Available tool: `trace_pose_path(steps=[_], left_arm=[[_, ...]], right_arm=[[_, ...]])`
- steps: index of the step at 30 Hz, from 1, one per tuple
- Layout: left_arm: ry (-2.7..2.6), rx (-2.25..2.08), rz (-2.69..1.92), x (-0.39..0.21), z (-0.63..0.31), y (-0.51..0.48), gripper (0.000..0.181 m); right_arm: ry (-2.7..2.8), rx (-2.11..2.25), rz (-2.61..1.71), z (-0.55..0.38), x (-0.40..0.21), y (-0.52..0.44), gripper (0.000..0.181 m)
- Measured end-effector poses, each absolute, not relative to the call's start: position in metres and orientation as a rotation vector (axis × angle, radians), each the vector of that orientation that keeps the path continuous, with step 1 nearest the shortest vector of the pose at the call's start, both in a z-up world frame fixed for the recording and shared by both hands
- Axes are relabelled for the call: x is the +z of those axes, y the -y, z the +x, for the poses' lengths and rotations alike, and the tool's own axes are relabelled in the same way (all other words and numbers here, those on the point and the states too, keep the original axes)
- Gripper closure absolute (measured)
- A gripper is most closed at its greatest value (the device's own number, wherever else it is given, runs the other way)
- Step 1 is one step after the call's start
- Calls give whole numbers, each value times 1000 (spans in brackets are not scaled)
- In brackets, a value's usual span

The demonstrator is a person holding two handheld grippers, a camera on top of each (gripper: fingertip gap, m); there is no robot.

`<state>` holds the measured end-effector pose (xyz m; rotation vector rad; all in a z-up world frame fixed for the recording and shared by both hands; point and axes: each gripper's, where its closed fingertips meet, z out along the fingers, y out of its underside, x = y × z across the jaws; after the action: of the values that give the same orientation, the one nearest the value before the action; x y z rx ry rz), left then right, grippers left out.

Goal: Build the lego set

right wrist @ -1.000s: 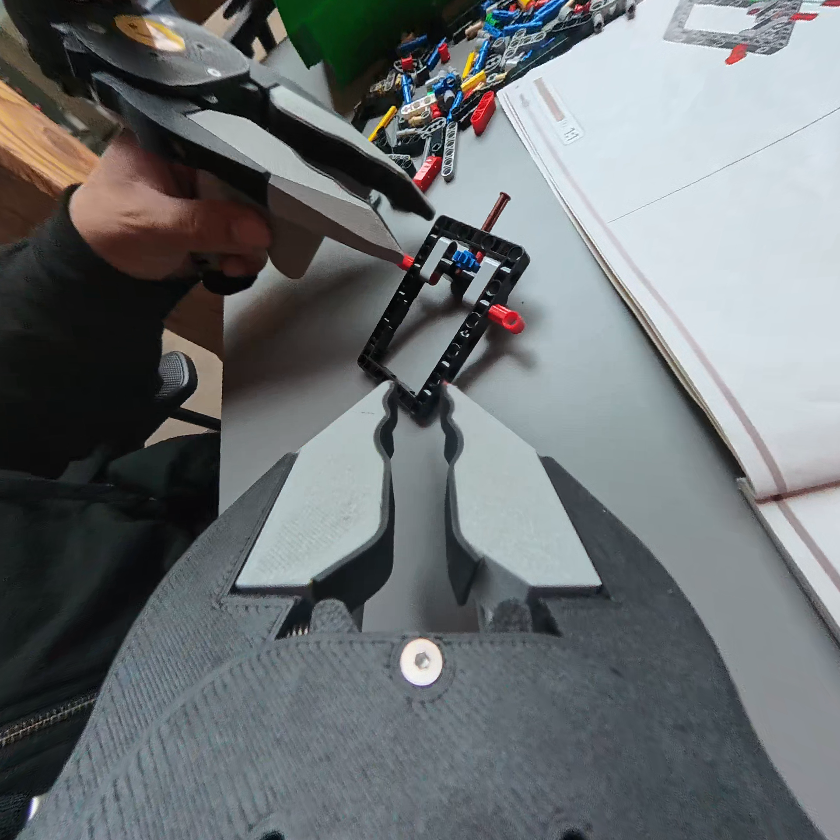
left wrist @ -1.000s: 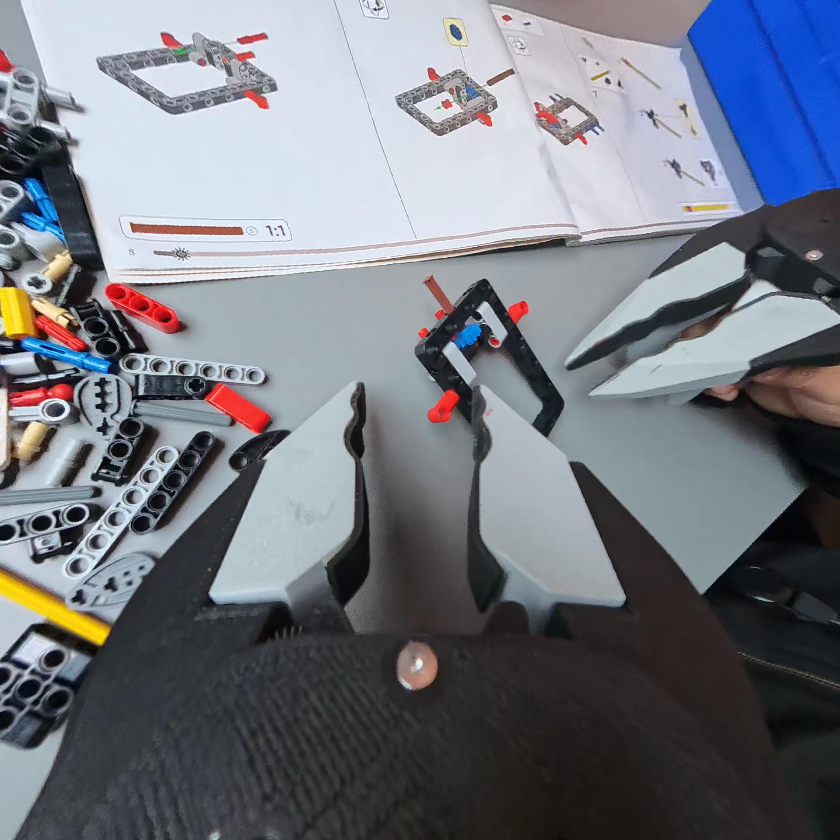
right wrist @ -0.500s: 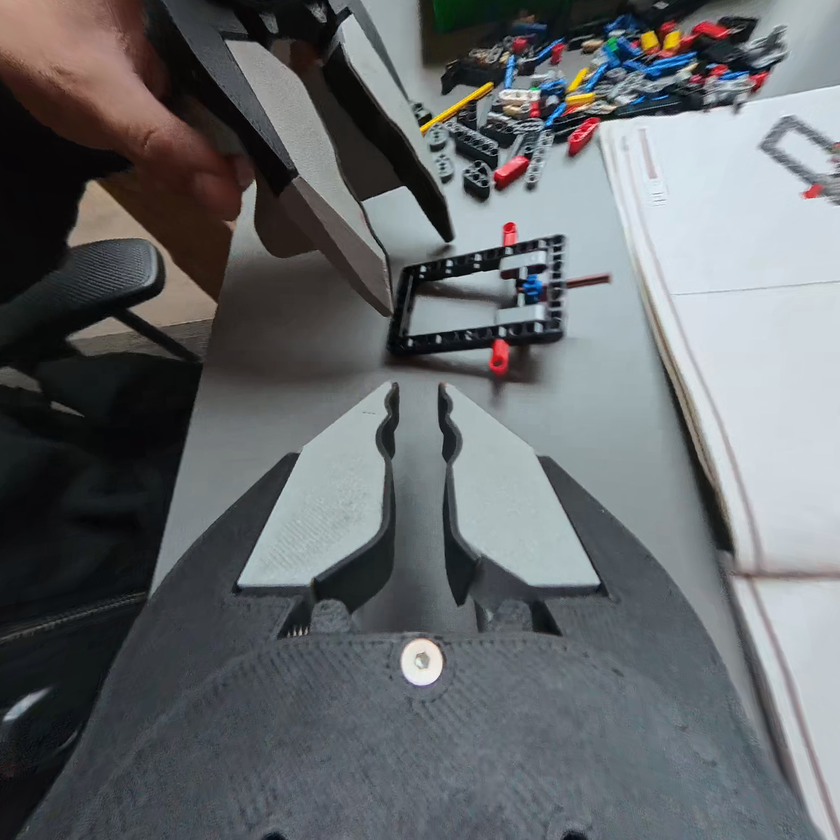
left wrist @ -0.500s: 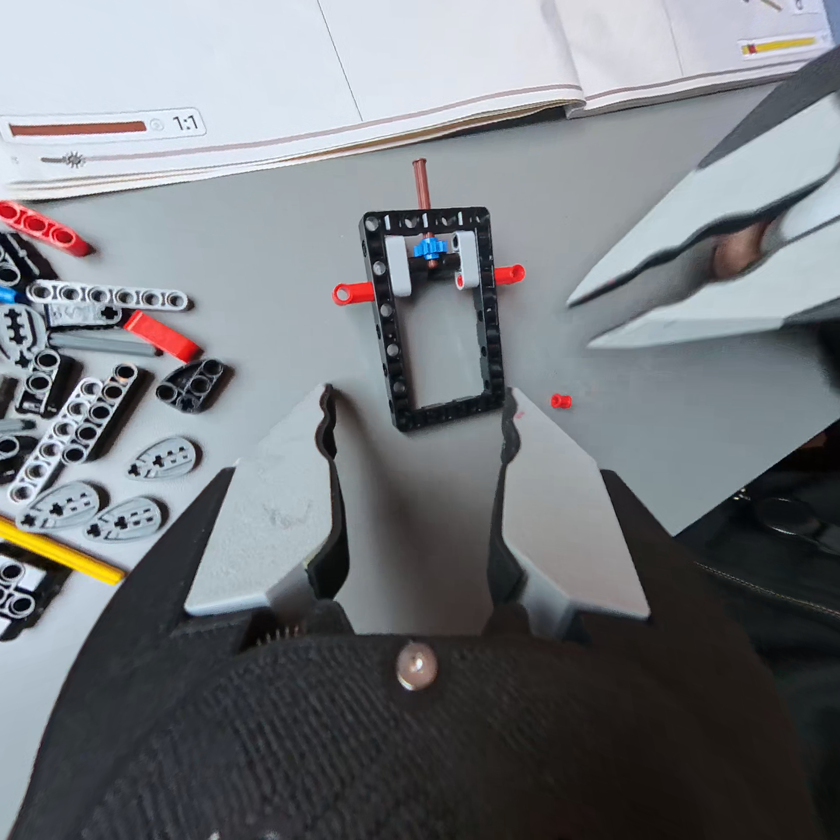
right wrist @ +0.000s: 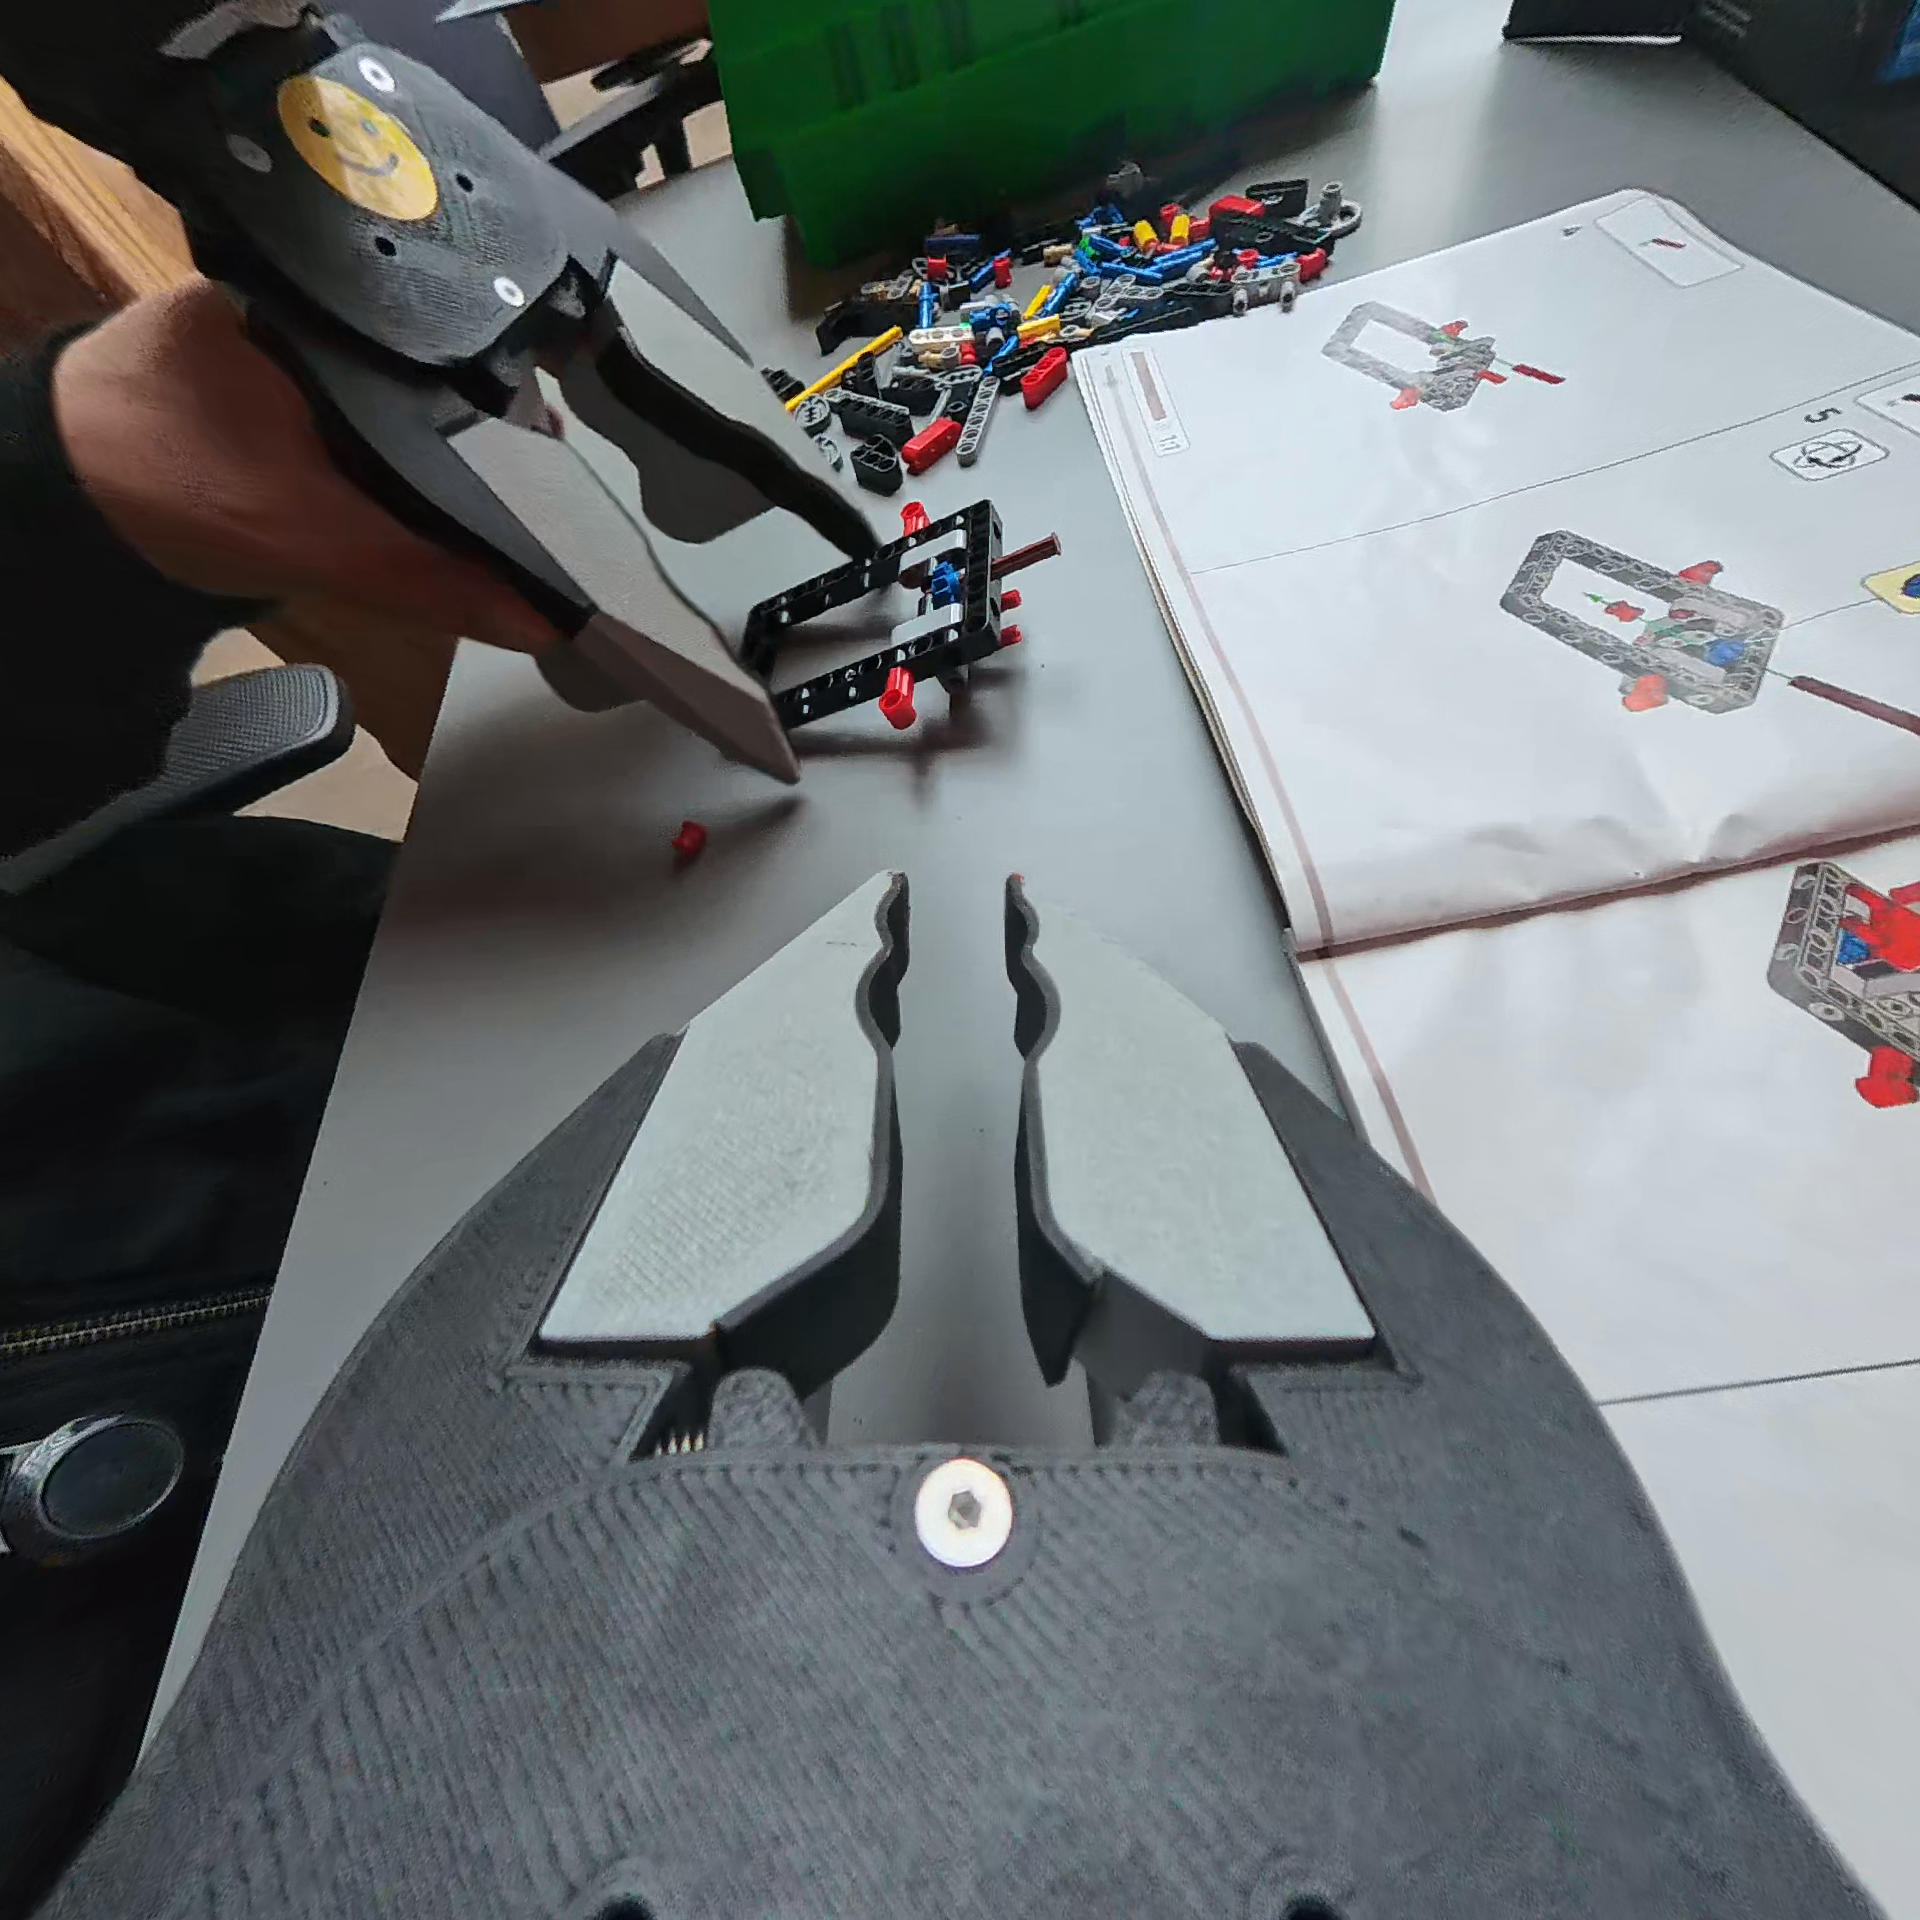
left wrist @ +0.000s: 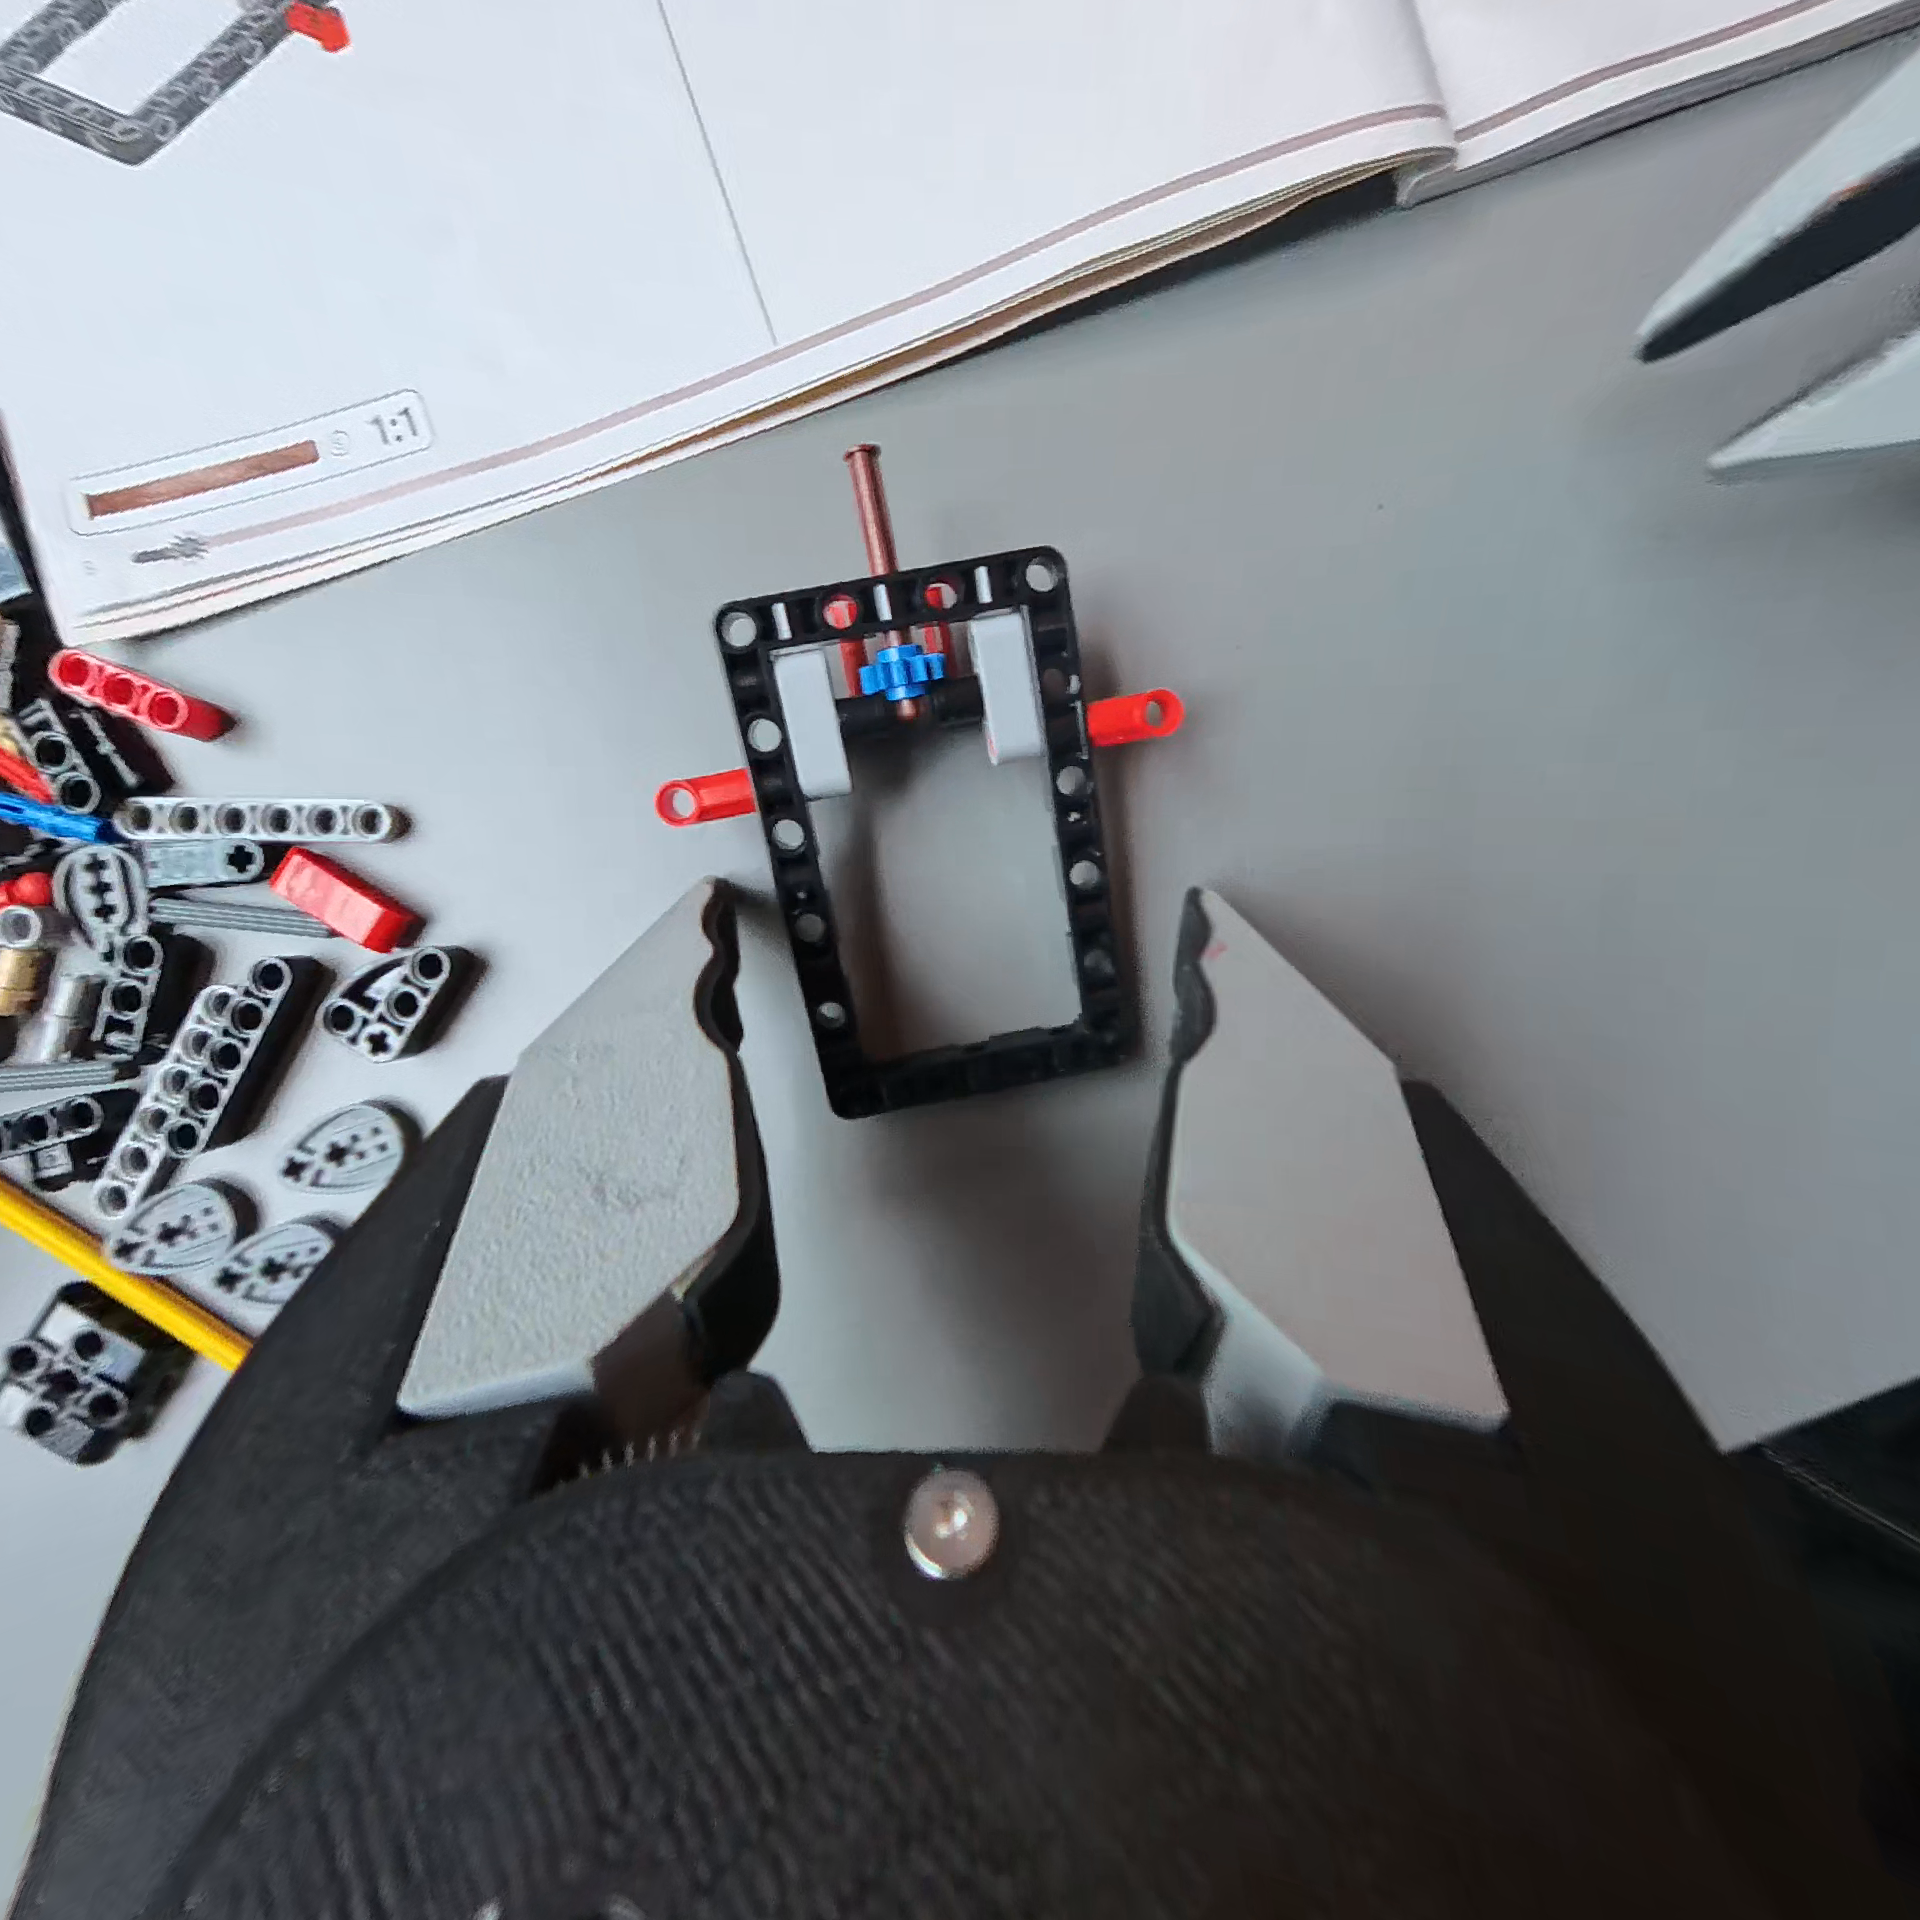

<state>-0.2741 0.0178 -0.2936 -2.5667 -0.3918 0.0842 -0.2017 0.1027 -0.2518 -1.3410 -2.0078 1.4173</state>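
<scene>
A black rectangular frame lies on the grey table. It carries a brown axle, a blue gear, two grey beams and a red pin on each side. My left gripper is open wide and its fingers straddle the frame's near end without closing on it. The right wrist view shows the frame between the left gripper's fingers. My right gripper is empty, with its jaws a narrow gap apart, and sits well back from the frame. A small red piece lies loose on the table.
The open instruction booklet lies just beyond the frame and to the right in the right wrist view. A pile of loose parts sits at the left. A green bin stands behind that pile. The table edge and a chair are close by. About 4 cm separates my left fingertips from the small red piece.
The frame was turned and laid flat. My left gripper opened wider and moved forward around its near end. My right gripper let go of the frame's corner and drew back.
</scene>
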Motion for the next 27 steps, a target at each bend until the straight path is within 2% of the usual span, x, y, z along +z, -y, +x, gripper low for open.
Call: trace_pose_path(steps=[4,19,27], left_arm=[[330,107,-2560,-293,-276,-22,117],[209,49,-2470,-291,-288,-24,119],[235,-272,-2182,-265,-285,-39,120]], right_arm=[[2036,1385,-1304,-199,-254,-99,166],[1916,1386,-1354,-180,-248,-149,167],[1866,1439,-1377,-180,-243,-163,166]])
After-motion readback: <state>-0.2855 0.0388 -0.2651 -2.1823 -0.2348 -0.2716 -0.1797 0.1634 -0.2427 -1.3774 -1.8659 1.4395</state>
